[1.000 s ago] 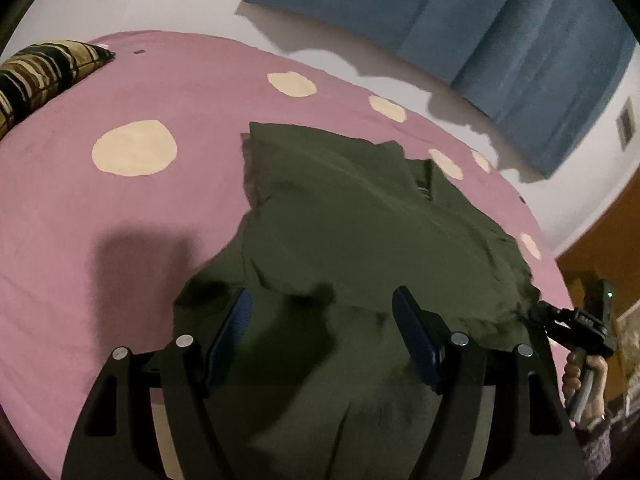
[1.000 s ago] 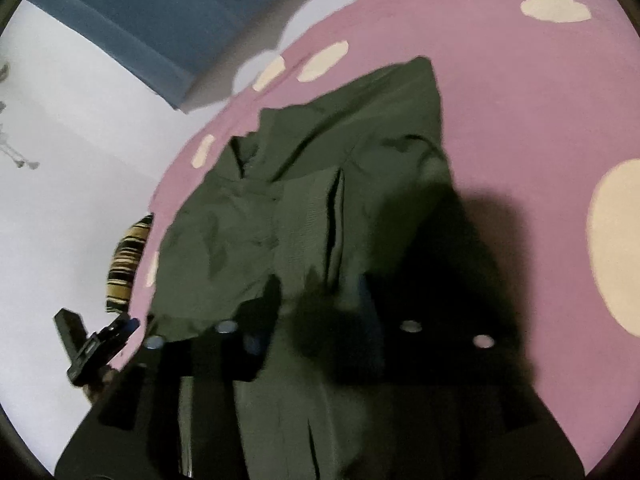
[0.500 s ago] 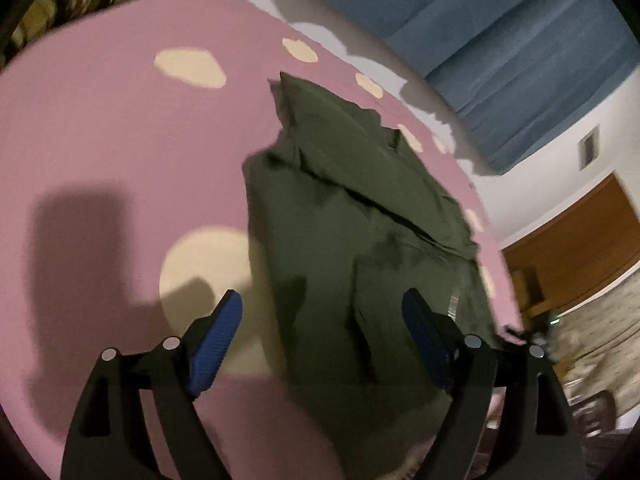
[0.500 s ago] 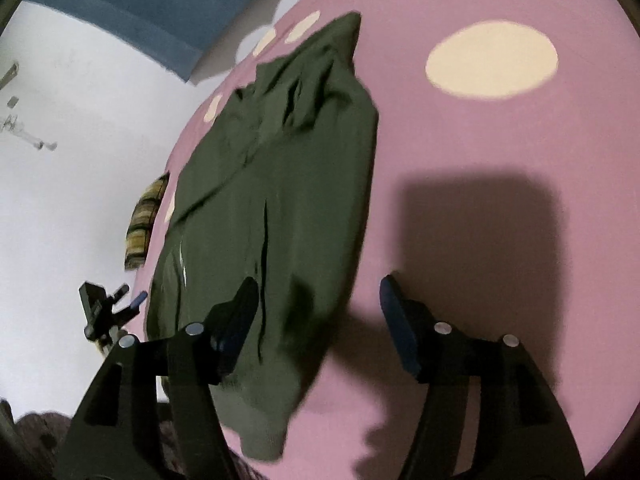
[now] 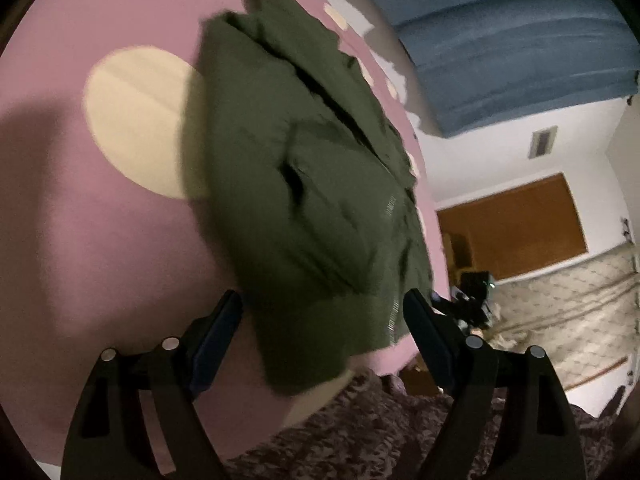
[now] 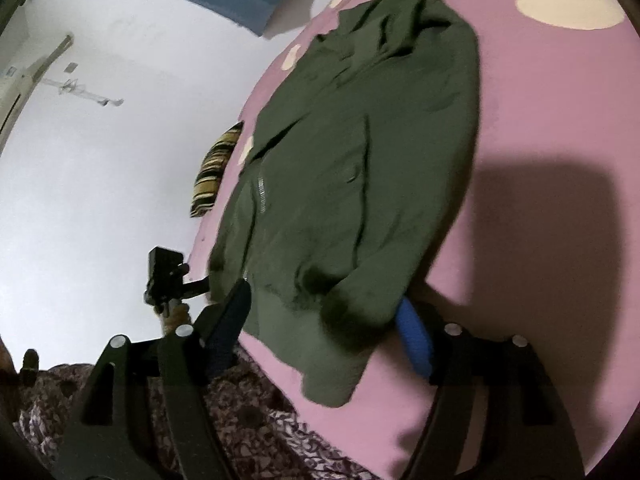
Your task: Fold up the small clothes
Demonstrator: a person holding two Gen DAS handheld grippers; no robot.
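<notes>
A dark green zip jacket (image 5: pixel 304 184) lies spread on the pink bedspread with cream dots (image 5: pixel 100 240); its hem reaches the near edge of the bed. My left gripper (image 5: pixel 322 320) is open just short of the hem's left part, and its blue pads touch nothing. In the right wrist view the jacket (image 6: pixel 360 160) runs away from me, with a sleeve cuff at the near end. My right gripper (image 6: pixel 324 320) is opening; the cuff lies between its fingers and the pads do not press it. Each gripper shows small in the other's view, the right gripper (image 5: pixel 468 304) and the left gripper (image 6: pixel 168 276).
A striped pillow (image 6: pixel 216 172) lies at the far side of the bed. A blue curtain (image 5: pixel 500 40) hangs behind it. Dark patterned fabric (image 5: pixel 380 420) fills the space below the bed's near edge. A wooden door (image 5: pixel 512 224) and patterned carpet (image 5: pixel 580 320) lie to the right.
Both grippers drew back from over the jacket toward the bed's near edge and swung apart. The right gripper's jaws widened, and the jacket settled flat.
</notes>
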